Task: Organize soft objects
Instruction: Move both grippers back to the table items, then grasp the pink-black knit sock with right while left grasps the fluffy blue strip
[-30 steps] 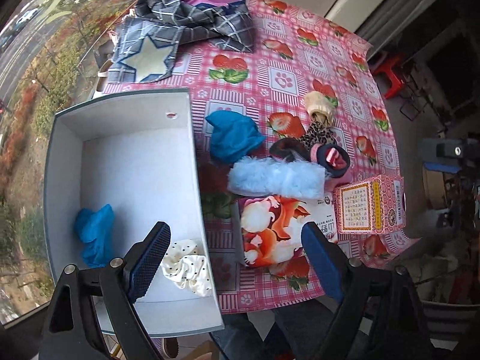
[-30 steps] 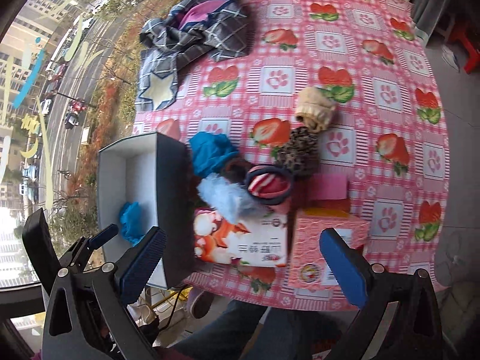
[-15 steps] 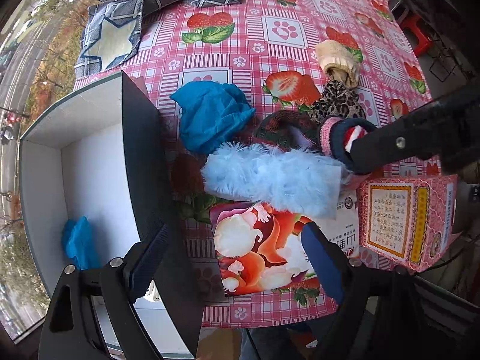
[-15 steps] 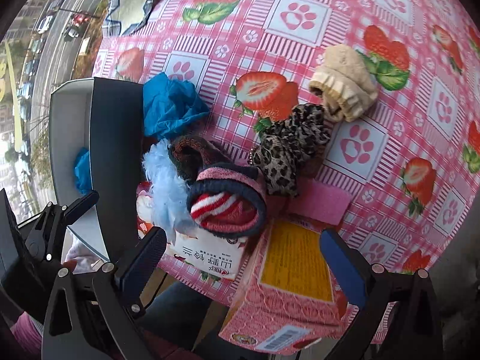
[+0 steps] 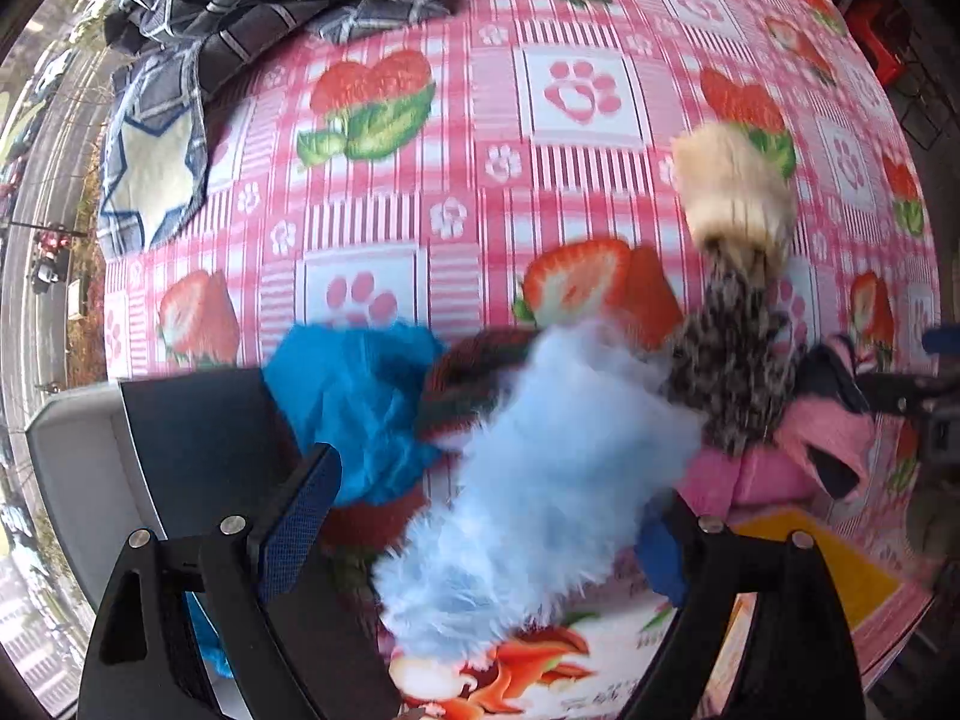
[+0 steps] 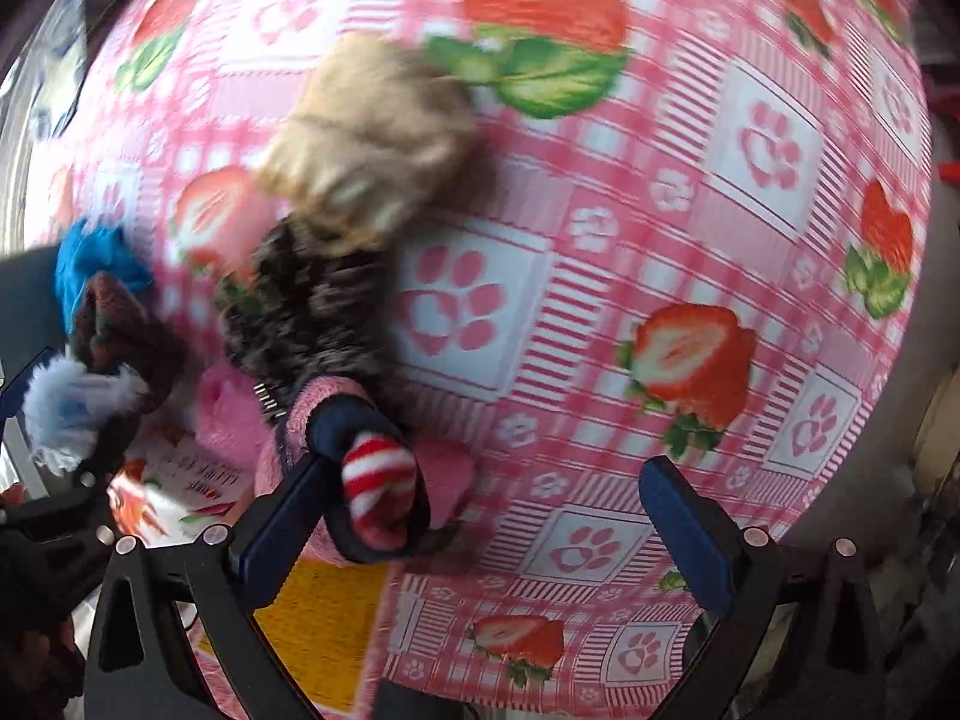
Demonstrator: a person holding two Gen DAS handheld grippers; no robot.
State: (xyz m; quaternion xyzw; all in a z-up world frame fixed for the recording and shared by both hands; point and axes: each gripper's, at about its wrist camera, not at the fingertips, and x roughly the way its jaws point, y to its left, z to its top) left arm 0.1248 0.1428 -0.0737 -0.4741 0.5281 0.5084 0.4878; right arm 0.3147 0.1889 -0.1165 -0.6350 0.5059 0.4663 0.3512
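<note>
The fluffy pale-blue fur piece lies across a printed cardboard box, right between the wide-open jaws of the left gripper, neither pad pressing it yet. To take it well, I judge the jaws should sink a little further and close across its narrow middle, gathering fur only, not the box beneath.

At its 9 o'clock sits a crumpled bright-blue cloth, touching the dark wall of the grey storage bin. At 2 o'clock lie a leopard-print scrunchie and a cream knitted one.

The right gripper also stands open, its left pad beside a pink, navy and red-striped knitted sock. That sock and the dark knit piece crowd the fur and could snag.
</note>
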